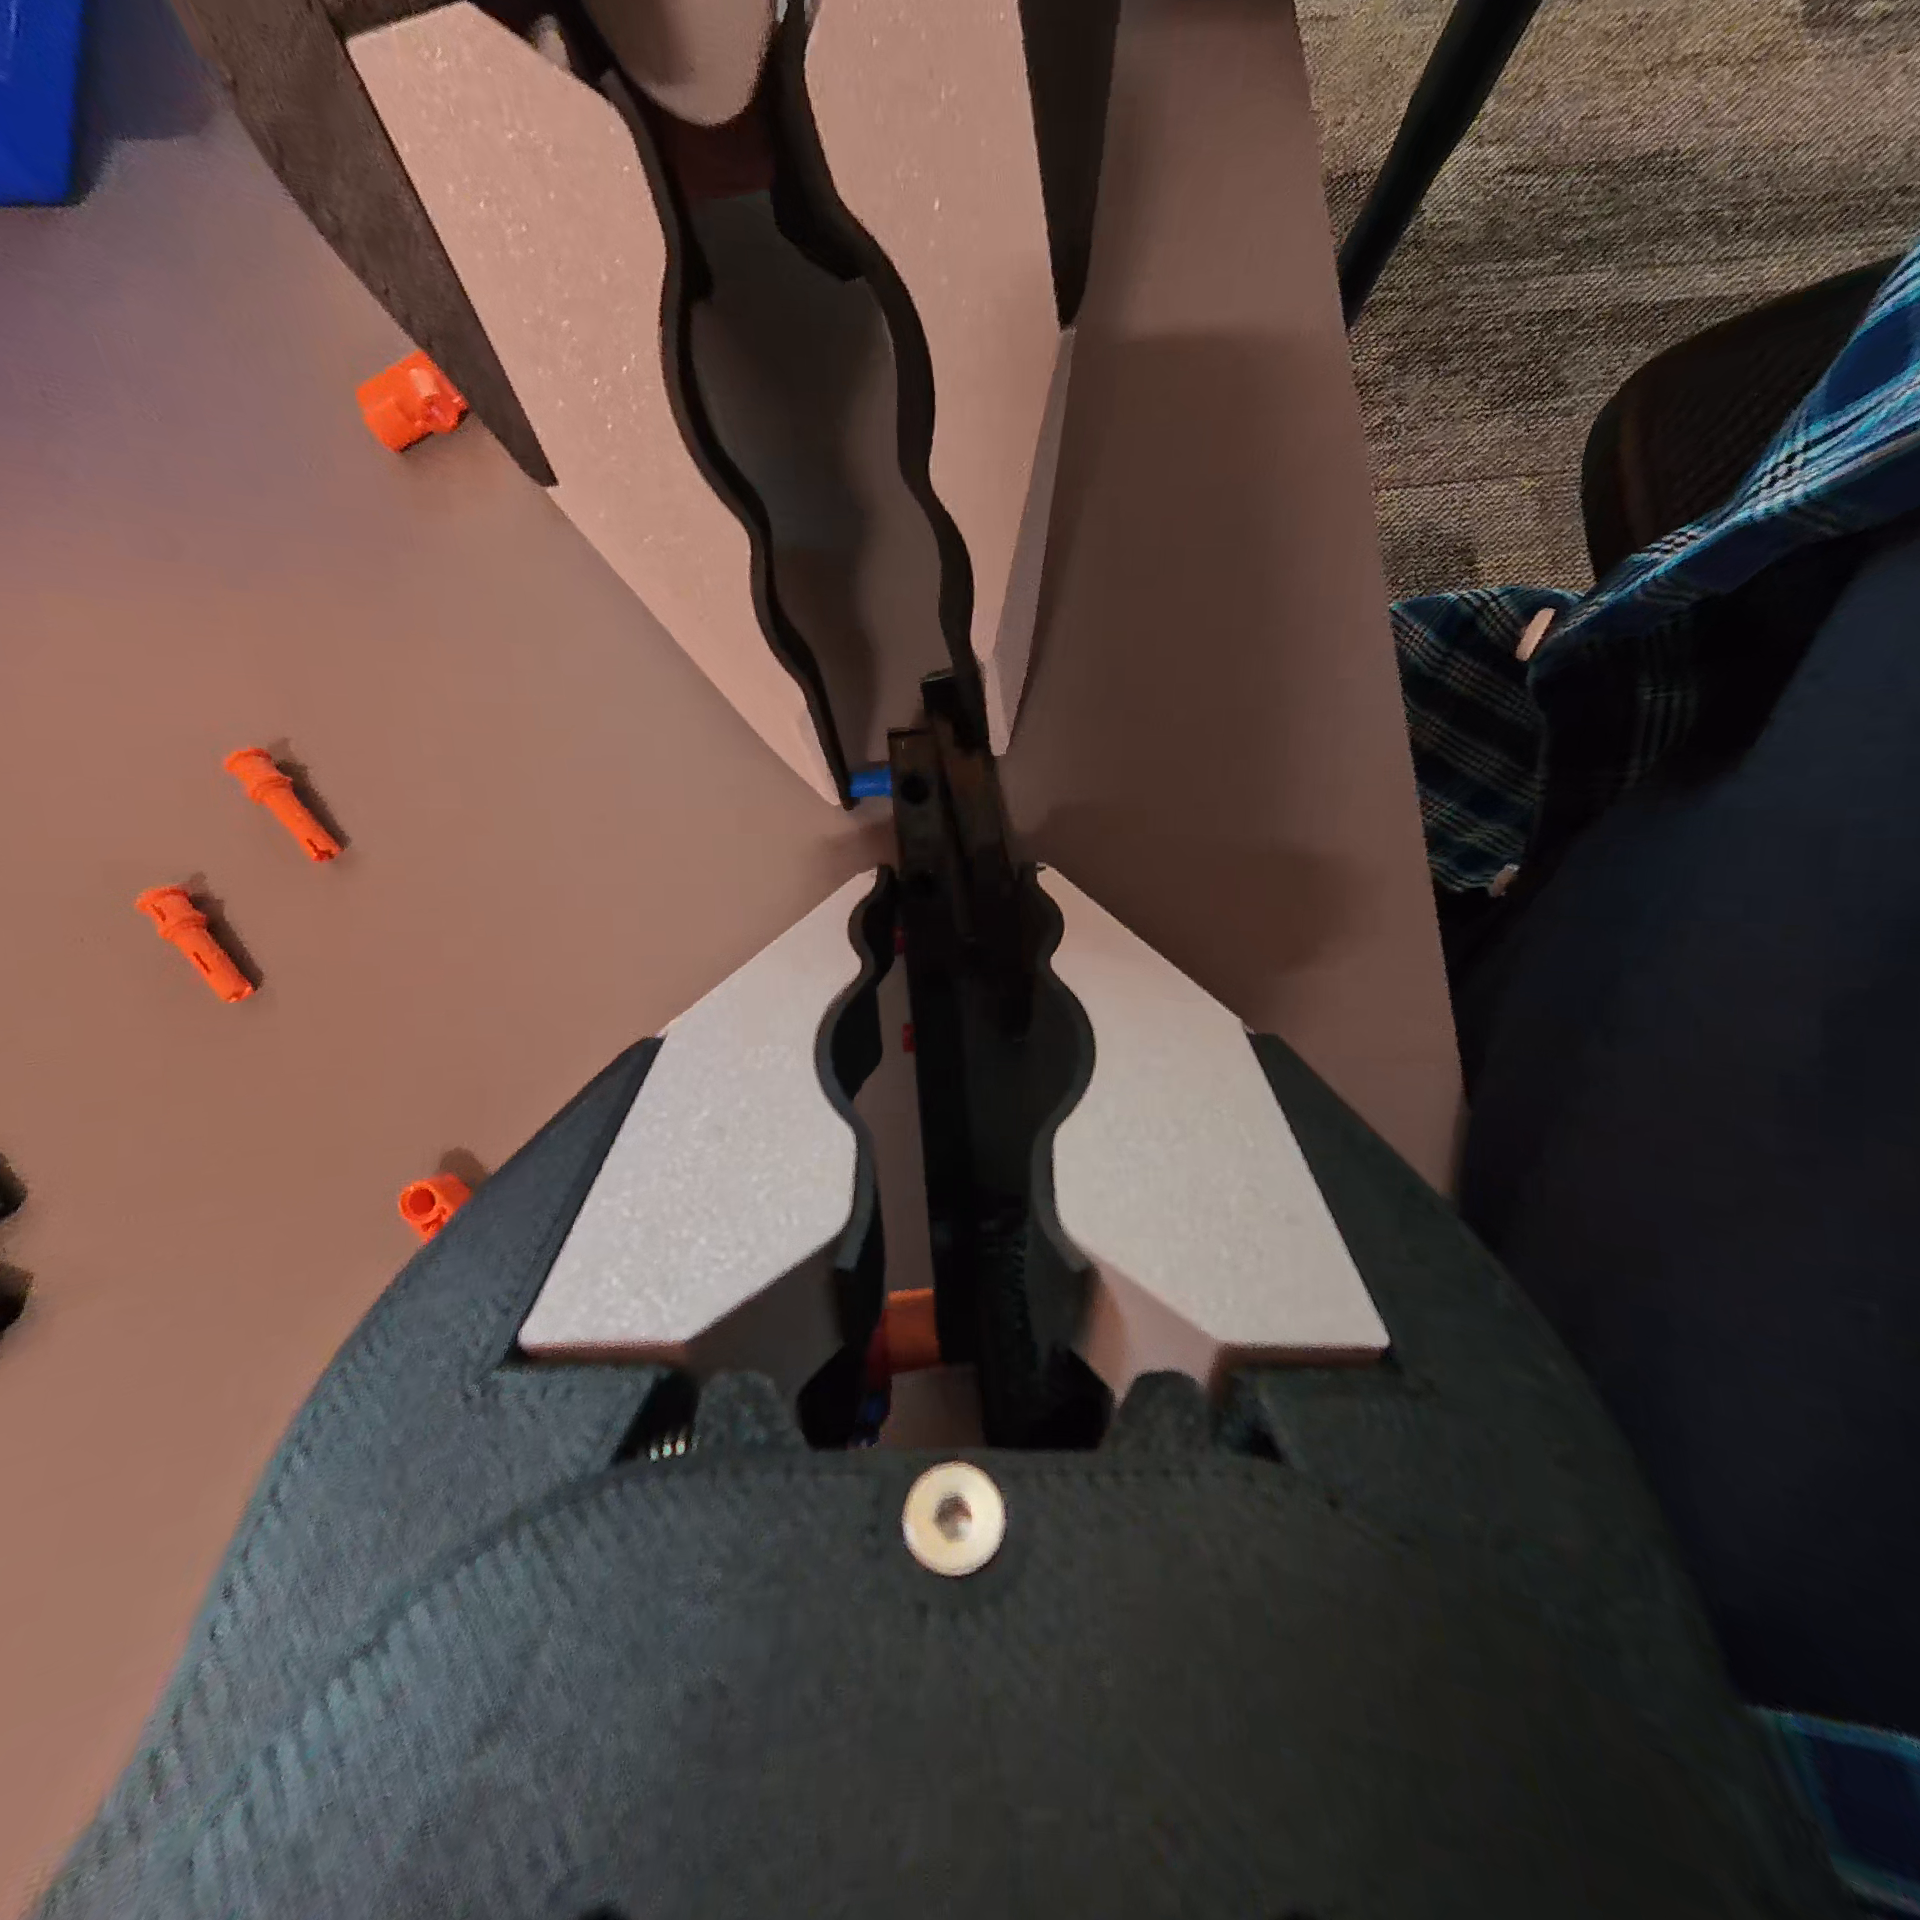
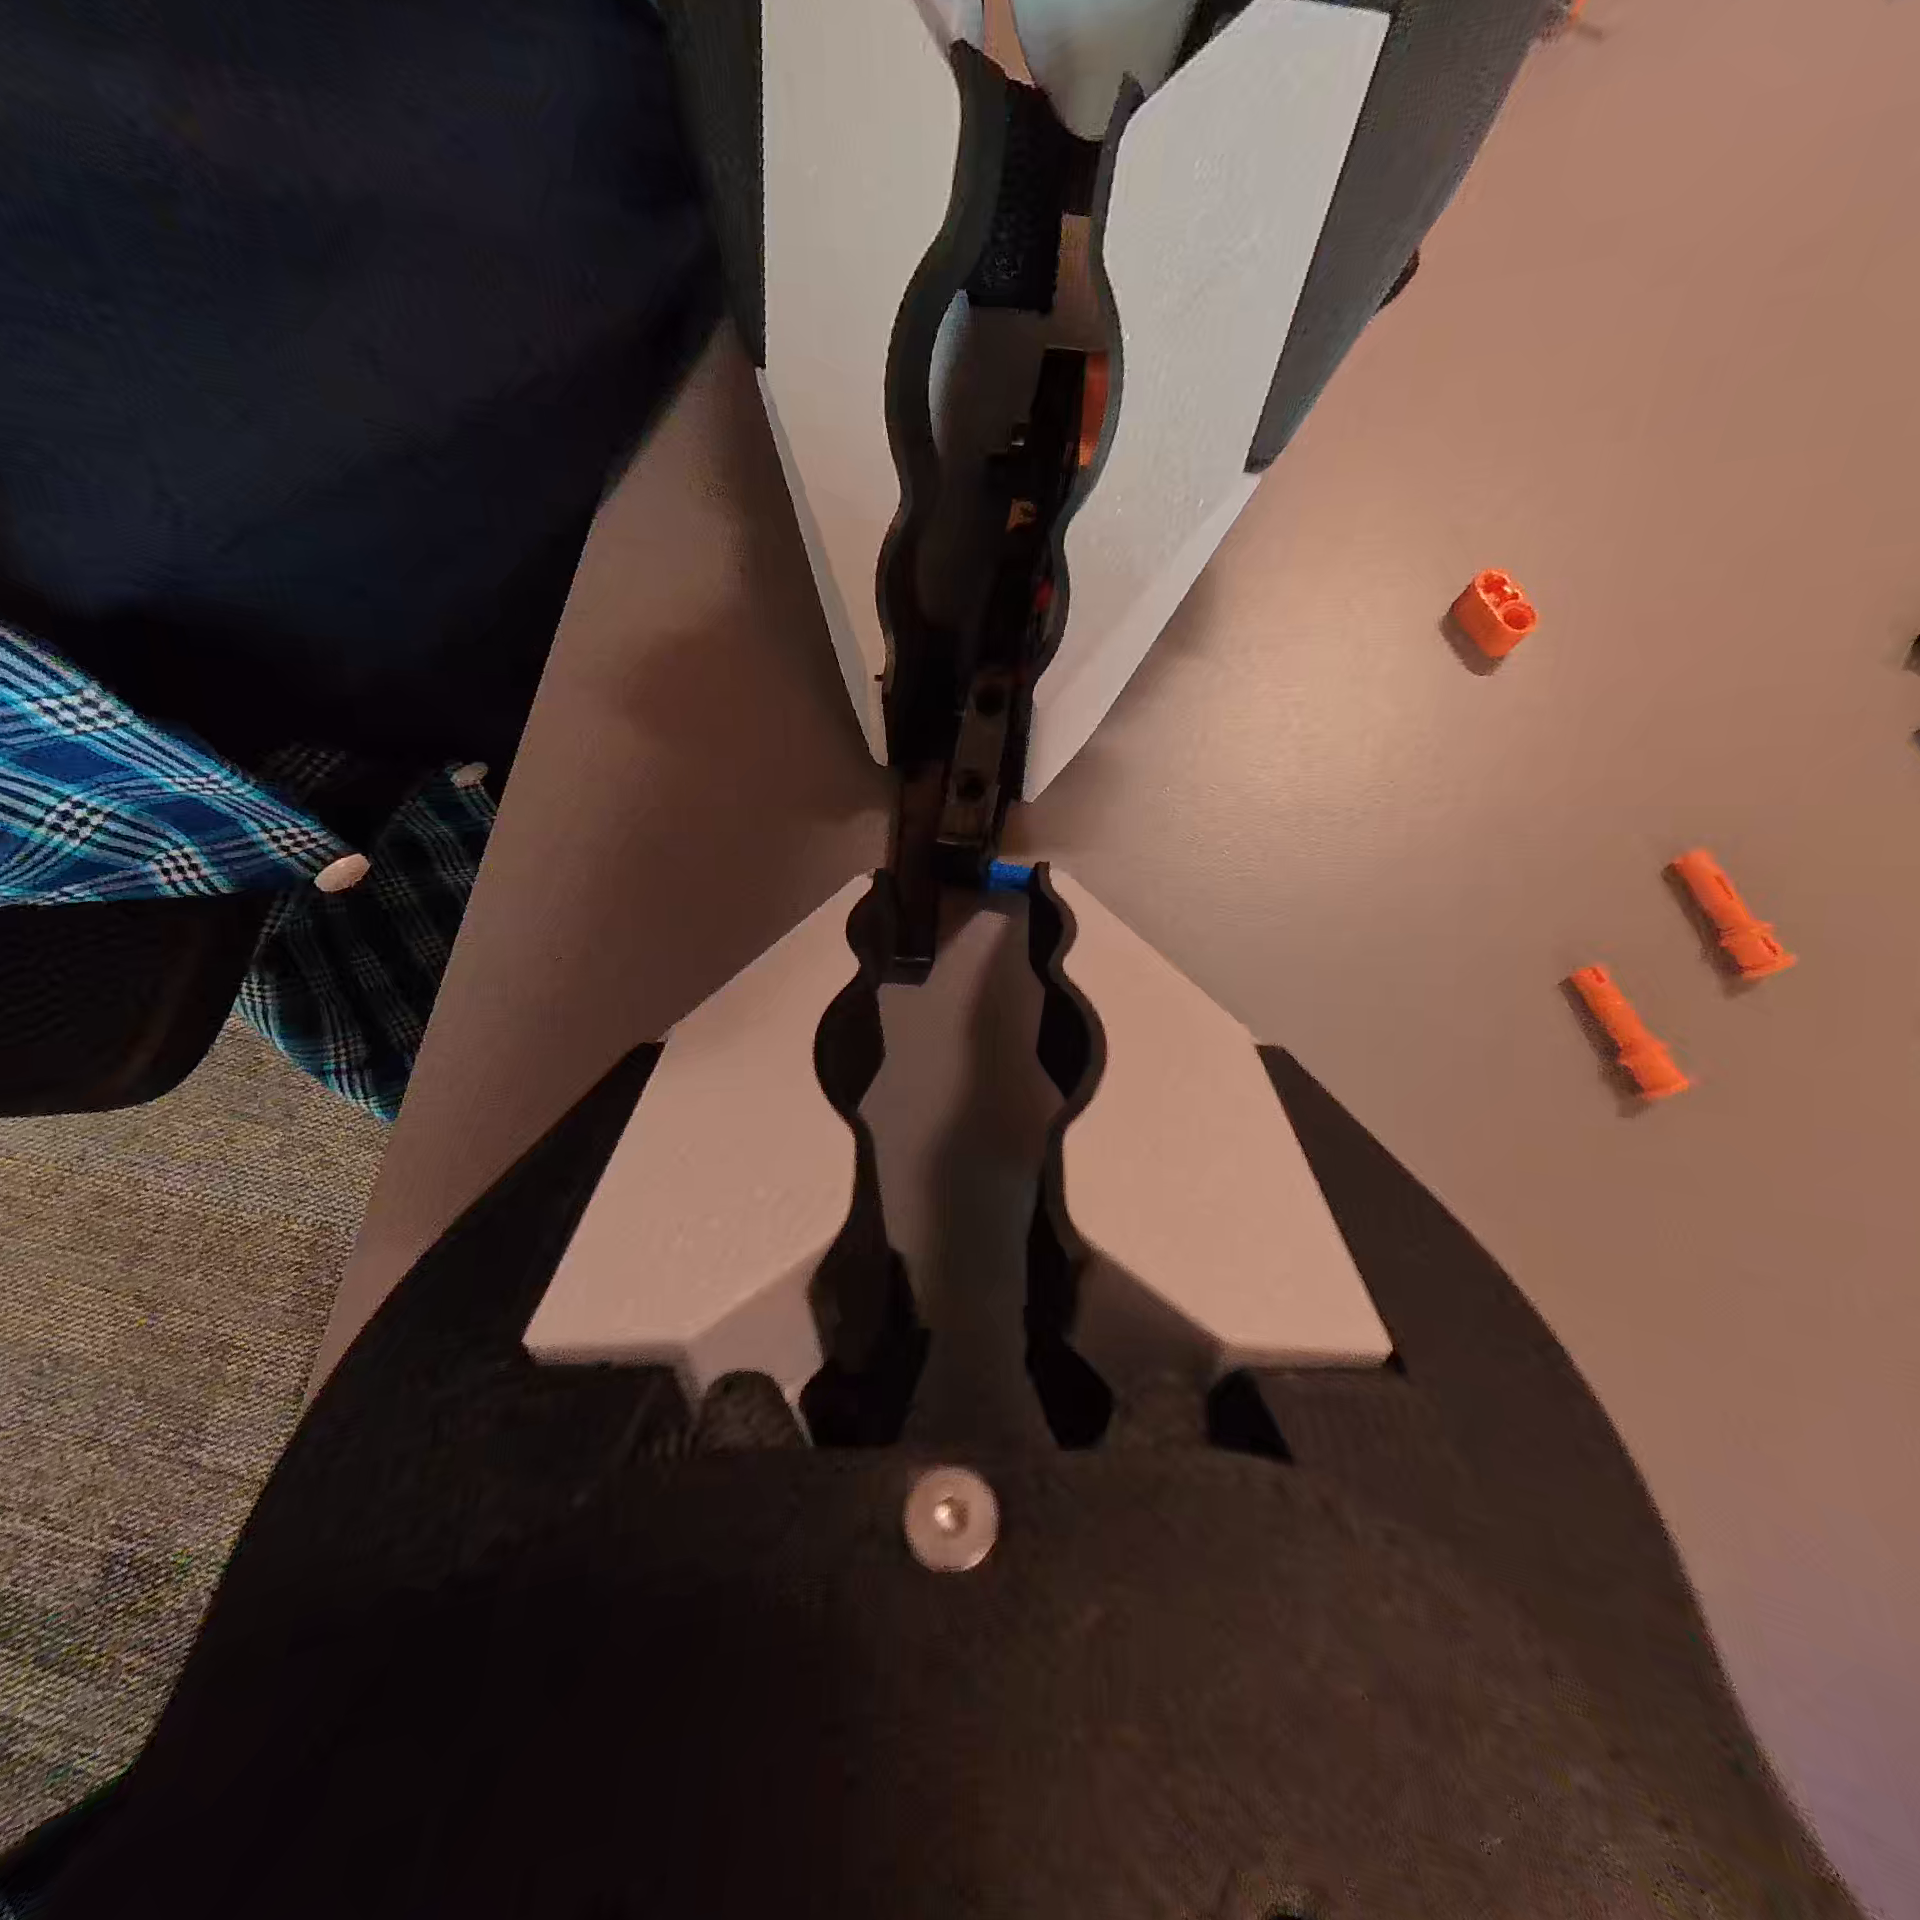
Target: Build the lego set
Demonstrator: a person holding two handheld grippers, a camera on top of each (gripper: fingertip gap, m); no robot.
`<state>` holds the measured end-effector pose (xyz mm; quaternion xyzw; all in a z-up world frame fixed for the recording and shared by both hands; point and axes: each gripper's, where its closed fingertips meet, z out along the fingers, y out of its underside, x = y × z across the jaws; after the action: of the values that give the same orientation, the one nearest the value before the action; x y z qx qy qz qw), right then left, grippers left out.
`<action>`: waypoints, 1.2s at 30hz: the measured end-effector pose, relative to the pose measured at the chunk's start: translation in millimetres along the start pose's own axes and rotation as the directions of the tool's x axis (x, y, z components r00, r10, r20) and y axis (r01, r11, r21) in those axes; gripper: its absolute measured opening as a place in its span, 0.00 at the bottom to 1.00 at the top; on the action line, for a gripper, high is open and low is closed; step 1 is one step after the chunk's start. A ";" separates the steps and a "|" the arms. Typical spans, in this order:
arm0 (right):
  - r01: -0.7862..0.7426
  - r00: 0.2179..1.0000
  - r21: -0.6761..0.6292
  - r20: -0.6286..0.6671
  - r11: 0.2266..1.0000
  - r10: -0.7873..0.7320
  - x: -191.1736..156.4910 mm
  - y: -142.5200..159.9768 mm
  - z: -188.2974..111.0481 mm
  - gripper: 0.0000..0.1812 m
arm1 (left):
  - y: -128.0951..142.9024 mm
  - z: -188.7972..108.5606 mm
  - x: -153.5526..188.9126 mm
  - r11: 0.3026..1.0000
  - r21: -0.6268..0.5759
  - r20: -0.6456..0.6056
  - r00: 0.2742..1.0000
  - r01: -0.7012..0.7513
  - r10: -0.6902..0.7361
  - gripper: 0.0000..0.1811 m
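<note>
My left gripper (image 1: 961,883) is shut on a long black lego assembly (image 1: 951,1039) that runs lengthwise between its fingers; an orange part (image 1: 904,1330) sits low on the assembly. A short blue pin (image 1: 868,784) sticks out sideways at the assembly's far end. My right gripper (image 2: 956,883) faces the left one tip to tip. Its jaws are closed across that end, one fingertip on the black beam (image 2: 920,914), the other against the blue pin (image 2: 1006,873). In the right wrist view the left gripper (image 2: 956,774) comes in from the top. In the left wrist view the right gripper (image 1: 920,769) does.
Two orange pins (image 1: 281,800) (image 1: 192,940) and two orange connectors (image 1: 410,400) (image 1: 431,1205) lie loose on the pinkish table (image 1: 520,727). The pins (image 2: 1730,914) (image 2: 1626,1029) and one connector (image 2: 1493,613) also show in the right wrist view. A seated person's plaid shirt (image 1: 1558,707) is at the table edge. My left and right fingertips are right by each other. The connector (image 2: 1493,613) is about 10 cm from both grippers' fingertips.
</note>
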<state>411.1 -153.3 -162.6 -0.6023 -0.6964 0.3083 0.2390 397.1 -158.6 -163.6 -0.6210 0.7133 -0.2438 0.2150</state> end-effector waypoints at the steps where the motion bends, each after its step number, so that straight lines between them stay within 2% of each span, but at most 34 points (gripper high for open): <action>1: 0.000 1.000 0.001 -0.004 1.000 0.000 0.0 0.0 0.1 0.13 | 0.2 0.0 -0.1 1.000 0.000 0.001 1.000 0.007 -0.007 0.13; 15: -0.041 0.998 0.010 -0.044 0.999 0.041 1.3 -1.6 1.5 0.13 | 0.4 0.3 -1.5 0.999 0.018 -0.019 0.999 0.026 -0.026 0.12; 27: -0.099 0.995 0.022 0.024 0.995 0.099 1.0 -2.4 1.6 0.12 | 0.3 0.7 -1.6 0.996 0.005 0.052 0.995 -0.090 0.090 0.12; 31: -0.063 0.998 -0.002 0.009 0.998 0.063 -0.1 -2.4 1.8 0.12 | 0.3 1.1 -1.3 0.994 0.016 0.023 0.994 -0.109 0.109 0.12; 36: -0.112 0.994 0.031 -0.003 0.993 0.112 1.4 -2.3 1.6 0.12 | 0.4 0.8 -3.0 0.995 0.014 0.004 0.995 -0.102 0.102 0.12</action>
<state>408.1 -152.3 -162.1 -0.6374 -0.6562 0.3304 0.2324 397.7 -155.6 -164.5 -0.5825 0.7420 -0.2365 0.2329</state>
